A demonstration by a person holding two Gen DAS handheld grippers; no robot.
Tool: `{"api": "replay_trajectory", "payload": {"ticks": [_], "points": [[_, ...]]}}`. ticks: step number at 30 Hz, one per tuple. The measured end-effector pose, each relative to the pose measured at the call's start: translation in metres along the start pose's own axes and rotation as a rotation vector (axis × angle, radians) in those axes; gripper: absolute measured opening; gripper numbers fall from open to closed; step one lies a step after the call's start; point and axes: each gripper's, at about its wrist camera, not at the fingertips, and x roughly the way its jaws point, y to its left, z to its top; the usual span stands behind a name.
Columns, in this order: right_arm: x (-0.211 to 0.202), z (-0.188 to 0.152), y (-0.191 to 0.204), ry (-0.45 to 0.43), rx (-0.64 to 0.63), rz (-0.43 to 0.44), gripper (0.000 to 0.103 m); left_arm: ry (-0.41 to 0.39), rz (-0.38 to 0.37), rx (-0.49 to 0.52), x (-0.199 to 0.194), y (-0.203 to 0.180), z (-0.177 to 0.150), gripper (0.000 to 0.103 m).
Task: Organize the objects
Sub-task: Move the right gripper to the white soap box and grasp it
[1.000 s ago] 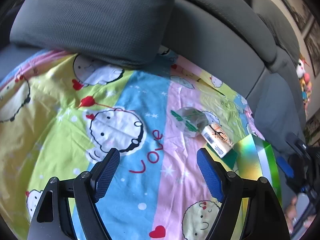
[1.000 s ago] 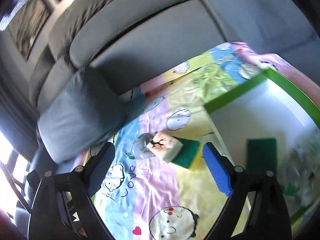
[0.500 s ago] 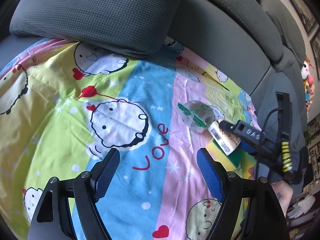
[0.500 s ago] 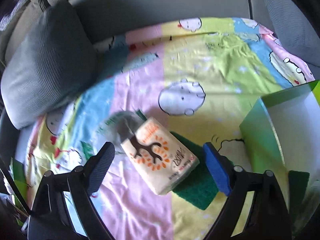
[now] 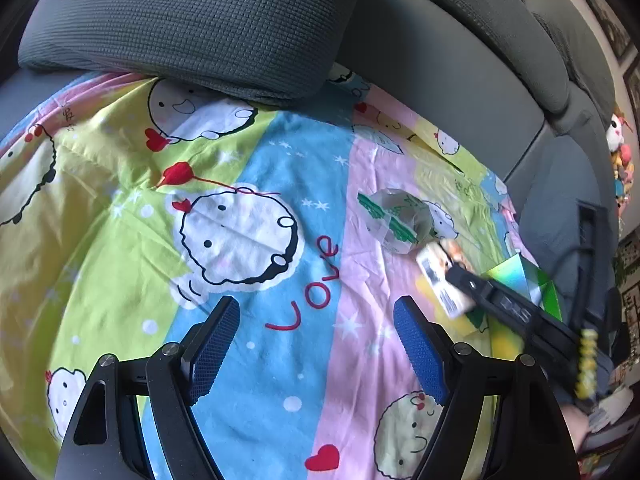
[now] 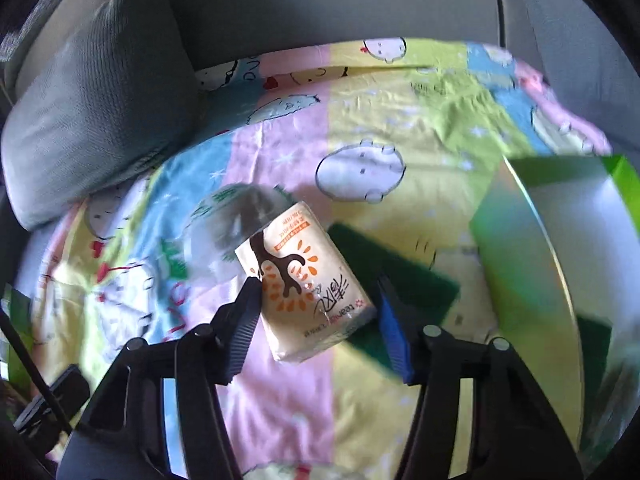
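Note:
A cream tissue pack (image 6: 306, 288) with an orange and brown tree print lies on the cartoon bedsheet (image 6: 280, 152), partly over a green scouring pad (image 6: 400, 268). My right gripper (image 6: 320, 312) is open, its jaws on either side of the pack. A clear plastic wrapper with green print (image 6: 236, 224) lies just behind the pack. In the left wrist view the pack (image 5: 440, 276) and wrapper (image 5: 396, 220) lie at the right, with the right gripper's finger over the pack. My left gripper (image 5: 316, 332) is open and empty above the sheet.
A green-rimmed box (image 6: 560, 240) with a white inside stands at the right and holds another green pad (image 6: 596, 340). A grey cushion (image 5: 192, 24) and the grey sofa back (image 5: 440, 52) border the sheet.
My right gripper has moved down and forward until its jaws straddle the tissue pack. The left gripper has stayed nearly still.

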Motion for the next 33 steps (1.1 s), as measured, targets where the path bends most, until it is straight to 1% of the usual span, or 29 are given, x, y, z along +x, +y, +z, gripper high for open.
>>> {"api": "replay_trajectory", "payload": {"ticks": [4, 7, 9, 12, 13, 15, 16, 17, 19, 21, 23, 24, 25, 28, 29, 30, 32, 33], "points": [[-0.01, -0.017, 0.002, 0.056, 0.047, 0.069, 0.055, 0.009, 0.01, 0.002, 0.002, 0.0, -0.001, 0.08], [-0.012, -0.03, 0.005, 0.107, 0.094, 0.142, 0.055, 0.016, 0.017, 0.001, 0.003, 0.001, -0.001, 0.08], [-0.006, -0.042, 0.008, 0.165, 0.119, 0.187, 0.057, 0.025, 0.024, 0.0, 0.005, 0.001, -0.001, 0.08], [0.01, -0.052, 0.013, 0.261, 0.137, 0.206, 0.059, 0.042, 0.032, 0.0, 0.009, 0.002, -0.002, 0.08], [0.014, -0.052, 0.014, 0.277, 0.142, 0.207, 0.06, 0.047, 0.033, 0.001, 0.01, 0.002, -0.002, 0.08], [0.014, -0.052, 0.013, 0.275, 0.159, 0.211, 0.067, 0.06, 0.037, 0.003, 0.013, 0.002, -0.003, 0.08], [0.01, -0.051, 0.013, 0.261, 0.164, 0.222, 0.074, 0.069, 0.036, 0.003, 0.016, 0.002, -0.004, 0.08], [0.005, -0.05, 0.011, 0.238, 0.166, 0.238, 0.076, 0.079, 0.033, 0.002, 0.017, 0.001, -0.004, 0.08], [-0.006, -0.046, 0.008, 0.184, 0.175, 0.265, 0.076, 0.107, 0.008, 0.004, 0.022, -0.001, -0.006, 0.08], [-0.015, -0.042, 0.003, 0.139, 0.178, 0.281, 0.067, 0.132, -0.05, 0.02, 0.027, -0.008, -0.009, 0.08], [-0.014, -0.042, 0.002, 0.13, 0.179, 0.291, 0.04, 0.167, -0.102, 0.045, 0.034, -0.017, -0.013, 0.08], [-0.01, -0.042, 0.001, 0.144, 0.195, 0.303, 0.036, 0.195, -0.118, 0.059, 0.039, -0.022, -0.016, 0.08], [-0.007, -0.042, -0.003, 0.163, 0.211, 0.314, 0.034, 0.216, -0.122, 0.069, 0.044, -0.026, -0.018, 0.08], [0.003, -0.042, -0.009, 0.205, 0.247, 0.327, 0.036, 0.246, -0.114, 0.087, 0.052, -0.035, -0.024, 0.08], [0.006, -0.042, -0.01, 0.213, 0.257, 0.329, 0.036, 0.254, -0.113, 0.093, 0.055, -0.036, -0.025, 0.076], [0.006, -0.041, -0.012, 0.212, 0.26, 0.332, 0.036, 0.261, -0.116, 0.097, 0.057, -0.037, -0.026, 0.066], [0.008, -0.04, -0.011, 0.212, 0.258, 0.335, 0.036, 0.291, -0.116, 0.094, 0.063, -0.038, -0.028, 0.059], [0.009, -0.039, -0.011, 0.213, 0.255, 0.336, 0.036, 0.297, -0.117, 0.088, 0.066, -0.037, -0.029, 0.058]]}}
